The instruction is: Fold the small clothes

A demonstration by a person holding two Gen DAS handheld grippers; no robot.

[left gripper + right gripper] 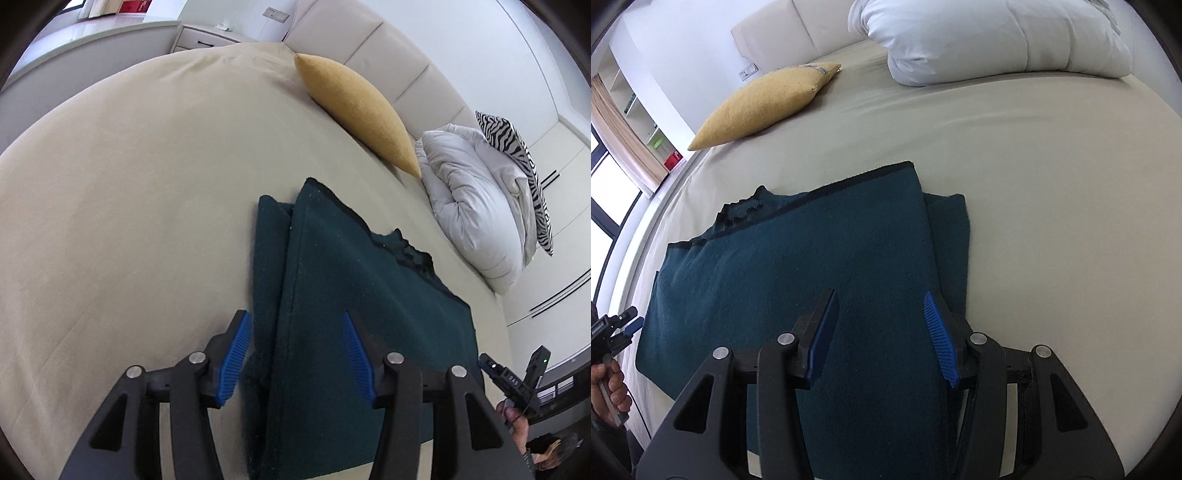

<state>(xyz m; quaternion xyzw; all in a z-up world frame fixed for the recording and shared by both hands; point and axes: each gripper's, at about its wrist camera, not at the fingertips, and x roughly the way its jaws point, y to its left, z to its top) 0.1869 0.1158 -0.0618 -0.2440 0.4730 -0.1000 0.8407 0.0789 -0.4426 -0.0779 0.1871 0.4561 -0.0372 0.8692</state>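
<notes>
A dark teal knitted garment [354, 295] lies folded flat on the beige bed sheet [129, 184], with a folded-under strip showing along one side. My left gripper [295, 321] is open and hovers over the garment's left edge, holding nothing. In the right wrist view the same garment [812, 251] fills the middle. My right gripper [881, 301] is open above its right part, holding nothing. The right gripper also shows in the left wrist view [517, 373] at the far right. The left gripper shows in the right wrist view [624, 325] at the far left, held by a hand.
A mustard cushion [362, 110] and a bundled white duvet [476, 199] with a zebra-print pillow [517, 158] lie by the padded headboard [388, 48]. A bedside cabinet [207, 37] stands behind. Windows and shelves [628, 122] are at the left.
</notes>
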